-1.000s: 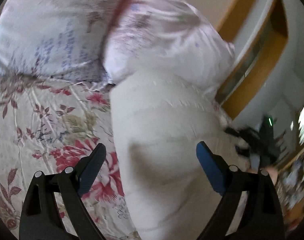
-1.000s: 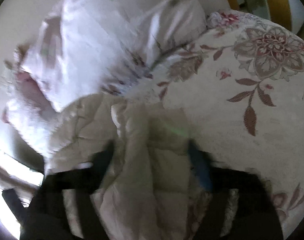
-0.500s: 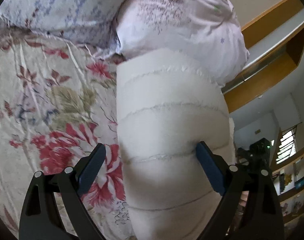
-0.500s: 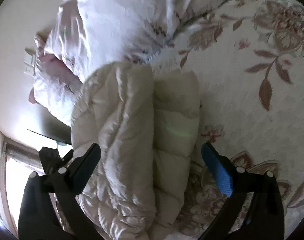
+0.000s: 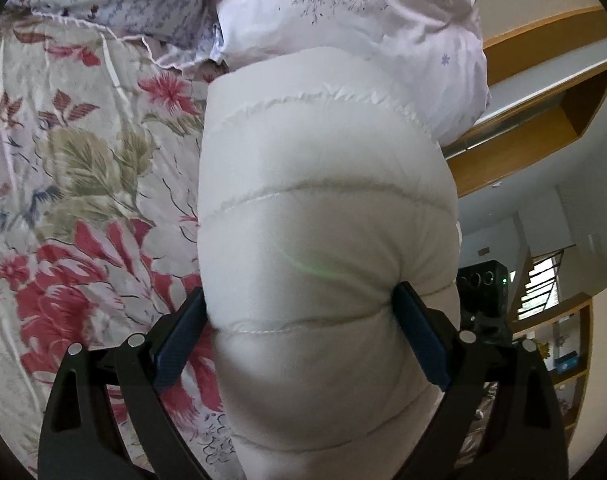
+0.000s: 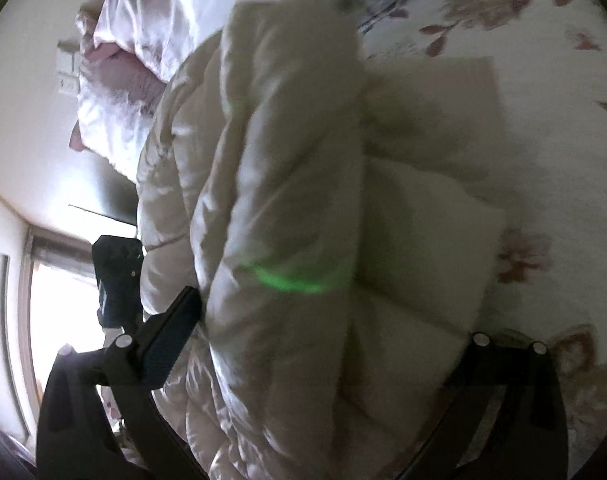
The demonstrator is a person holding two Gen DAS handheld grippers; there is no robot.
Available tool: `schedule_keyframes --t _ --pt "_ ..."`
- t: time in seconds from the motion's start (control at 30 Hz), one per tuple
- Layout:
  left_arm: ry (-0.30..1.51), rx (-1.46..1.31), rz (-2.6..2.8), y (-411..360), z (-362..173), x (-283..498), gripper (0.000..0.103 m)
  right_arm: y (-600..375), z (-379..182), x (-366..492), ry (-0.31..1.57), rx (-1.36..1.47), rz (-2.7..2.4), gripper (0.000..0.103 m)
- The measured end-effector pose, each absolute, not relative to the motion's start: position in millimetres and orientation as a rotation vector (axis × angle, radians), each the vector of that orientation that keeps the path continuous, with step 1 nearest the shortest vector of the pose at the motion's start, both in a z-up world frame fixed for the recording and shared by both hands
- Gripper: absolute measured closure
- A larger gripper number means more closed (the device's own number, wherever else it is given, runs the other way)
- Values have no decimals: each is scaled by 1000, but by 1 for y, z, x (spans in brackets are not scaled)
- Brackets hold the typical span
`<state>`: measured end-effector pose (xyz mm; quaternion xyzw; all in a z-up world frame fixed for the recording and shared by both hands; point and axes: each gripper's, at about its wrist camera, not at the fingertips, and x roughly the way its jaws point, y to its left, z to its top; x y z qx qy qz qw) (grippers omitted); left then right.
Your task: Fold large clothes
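Note:
A cream quilted puffer jacket (image 5: pixel 323 208) lies folded into a thick bundle on the floral bedspread (image 5: pixel 75 184). My left gripper (image 5: pixel 299 320) straddles the bundle's near end, both blue pads pressing into its sides, jaws still wide. In the right wrist view the same jacket (image 6: pixel 287 184) fills the middle, rumpled and layered. My right gripper (image 6: pixel 331 320) is wide around it; the left finger (image 6: pixel 171 332) touches the fabric, the right fingertip is hidden behind the padding.
Pale floral pillows (image 5: pixel 343 12) lie just beyond the jacket at the head of the bed. A wooden shelf unit (image 5: pixel 543 92) and stairs are off to the right. A bright window (image 6: pixel 51 312) is at the left of the right wrist view.
Both grippers moved in onto the jacket bundle. The left gripper's pads now press its sides; the right gripper came much closer, so the jacket fills its view.

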<state>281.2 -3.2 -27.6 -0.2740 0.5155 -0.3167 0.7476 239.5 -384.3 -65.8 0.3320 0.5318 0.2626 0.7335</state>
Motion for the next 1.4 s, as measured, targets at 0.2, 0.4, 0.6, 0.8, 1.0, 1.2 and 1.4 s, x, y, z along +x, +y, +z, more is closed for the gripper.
schedule_keyframes --t 0.2,0.4,0.6,0.8,1.0,1.2,1.4 --pt "1133 -629 -730 -10 -31 279 15 -368 -66 241 1151 735 646 11" --pt "1100 -659 -746 -3 -24 275 38 -362 -75 241 1110 867 733 55" --pt "1008 -654 -756 20 -1 261 49 -338 -42 237 1032 803 766 70" --pt "888 -630 -688 68 29 250 49 -291 -12 254 957 735 830 70" --pt "891 -575 -553 107 29 263 49 -236 -11 287 953 659 811 71" --pt "956 -527 -477 120 10 289 49 -207 -25 317 972 634 741 72" --pt "989 -475 -457 115 -5 304 46 -213 -51 330 1025 709 692 69"
